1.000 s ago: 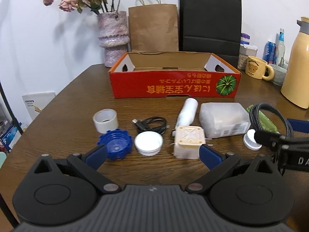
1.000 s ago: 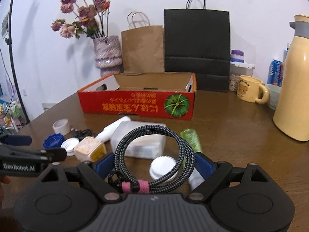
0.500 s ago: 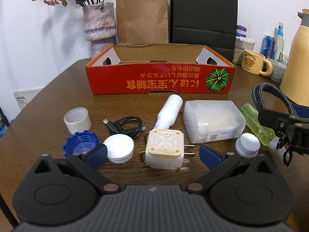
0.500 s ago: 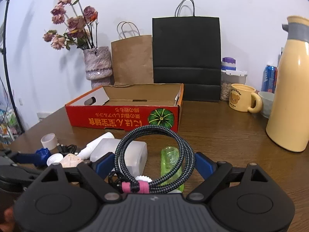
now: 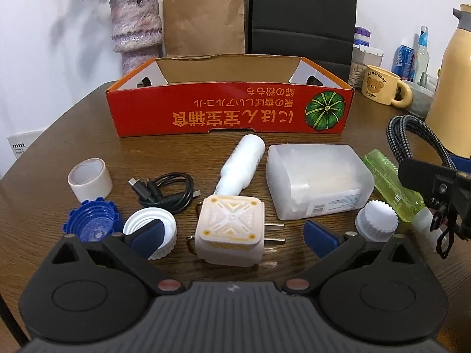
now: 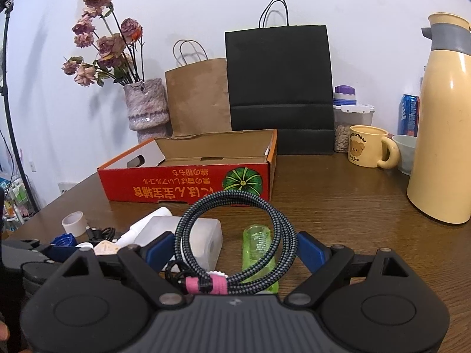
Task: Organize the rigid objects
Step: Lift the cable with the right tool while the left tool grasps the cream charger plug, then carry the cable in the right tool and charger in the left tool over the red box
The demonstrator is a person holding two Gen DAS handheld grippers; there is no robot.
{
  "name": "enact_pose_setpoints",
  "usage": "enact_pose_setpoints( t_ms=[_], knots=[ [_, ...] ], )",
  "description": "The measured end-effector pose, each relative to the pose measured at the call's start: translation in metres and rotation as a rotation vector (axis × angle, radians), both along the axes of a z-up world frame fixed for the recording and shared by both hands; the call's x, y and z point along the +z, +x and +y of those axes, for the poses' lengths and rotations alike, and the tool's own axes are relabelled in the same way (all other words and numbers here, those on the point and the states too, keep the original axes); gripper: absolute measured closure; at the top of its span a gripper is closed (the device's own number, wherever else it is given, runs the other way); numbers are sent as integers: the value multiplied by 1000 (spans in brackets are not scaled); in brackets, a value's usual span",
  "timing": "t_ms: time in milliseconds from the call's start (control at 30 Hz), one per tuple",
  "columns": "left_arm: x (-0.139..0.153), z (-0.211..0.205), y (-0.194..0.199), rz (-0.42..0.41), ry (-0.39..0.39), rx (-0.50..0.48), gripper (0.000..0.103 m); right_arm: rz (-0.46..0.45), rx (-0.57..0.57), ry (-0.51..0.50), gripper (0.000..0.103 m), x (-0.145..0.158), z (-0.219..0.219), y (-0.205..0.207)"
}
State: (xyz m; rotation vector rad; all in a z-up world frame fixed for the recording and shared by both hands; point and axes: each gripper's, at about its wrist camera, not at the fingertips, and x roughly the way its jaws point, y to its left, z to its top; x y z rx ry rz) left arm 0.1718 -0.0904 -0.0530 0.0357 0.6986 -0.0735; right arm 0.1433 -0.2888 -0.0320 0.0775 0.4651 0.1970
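My left gripper (image 5: 234, 236) is open and low over the table. A cream charger plug (image 5: 229, 220) lies between its blue pads, apart from both. Around it lie a white lid (image 5: 138, 220), a blue cap (image 5: 94, 220), a tape roll (image 5: 89, 179), a black USB cable (image 5: 164, 188), a white bottle (image 5: 244, 161), a translucent plastic box (image 5: 318, 182), a green bottle (image 5: 385, 179) and a white ribbed cap (image 5: 376, 220). My right gripper (image 6: 235, 250) is shut on a coiled braided cable (image 6: 232, 196), held upright above the table. Behind stands the red cardboard box (image 6: 188, 188), its inside bare.
A tall cream thermos (image 6: 441, 135) stands at the right, with a yellow bear mug (image 6: 368, 150) and a drink can beside it. A flower vase (image 6: 147, 108), a brown bag and a black bag (image 6: 279, 88) stand behind the box. The table edge curves away at the left.
My left gripper has moved forward and down, so the charger plug now lies between its fingers. The right gripper has shifted slightly, still holding the coil.
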Motion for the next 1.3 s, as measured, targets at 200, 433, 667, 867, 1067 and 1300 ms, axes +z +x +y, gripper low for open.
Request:
enact_pose_setpoints(
  t_ms=[200,433,667,867,1067,1300],
  knots=[
    [-1,0,1,0,-6,-7,17,0,-1,-2,15,-2,4,-2],
    [0,0,-3,-21,-18,-22,32,-5,11,-15,15,-4,13,-7],
    [1,0,-5,-32,-21,-27,34,-11,11,-16,15,-4,15,-9],
    [2,0,-8,-38,-22,-31,35,-22,4,-11,15,-2,14,-11],
    [6,2,-13,-62,-25,-36,36,-35,-9,-4,15,-1,15,-13],
    [17,5,-23,-113,-27,-38,36,-43,-21,-3,15,3,20,-15]
  ],
)
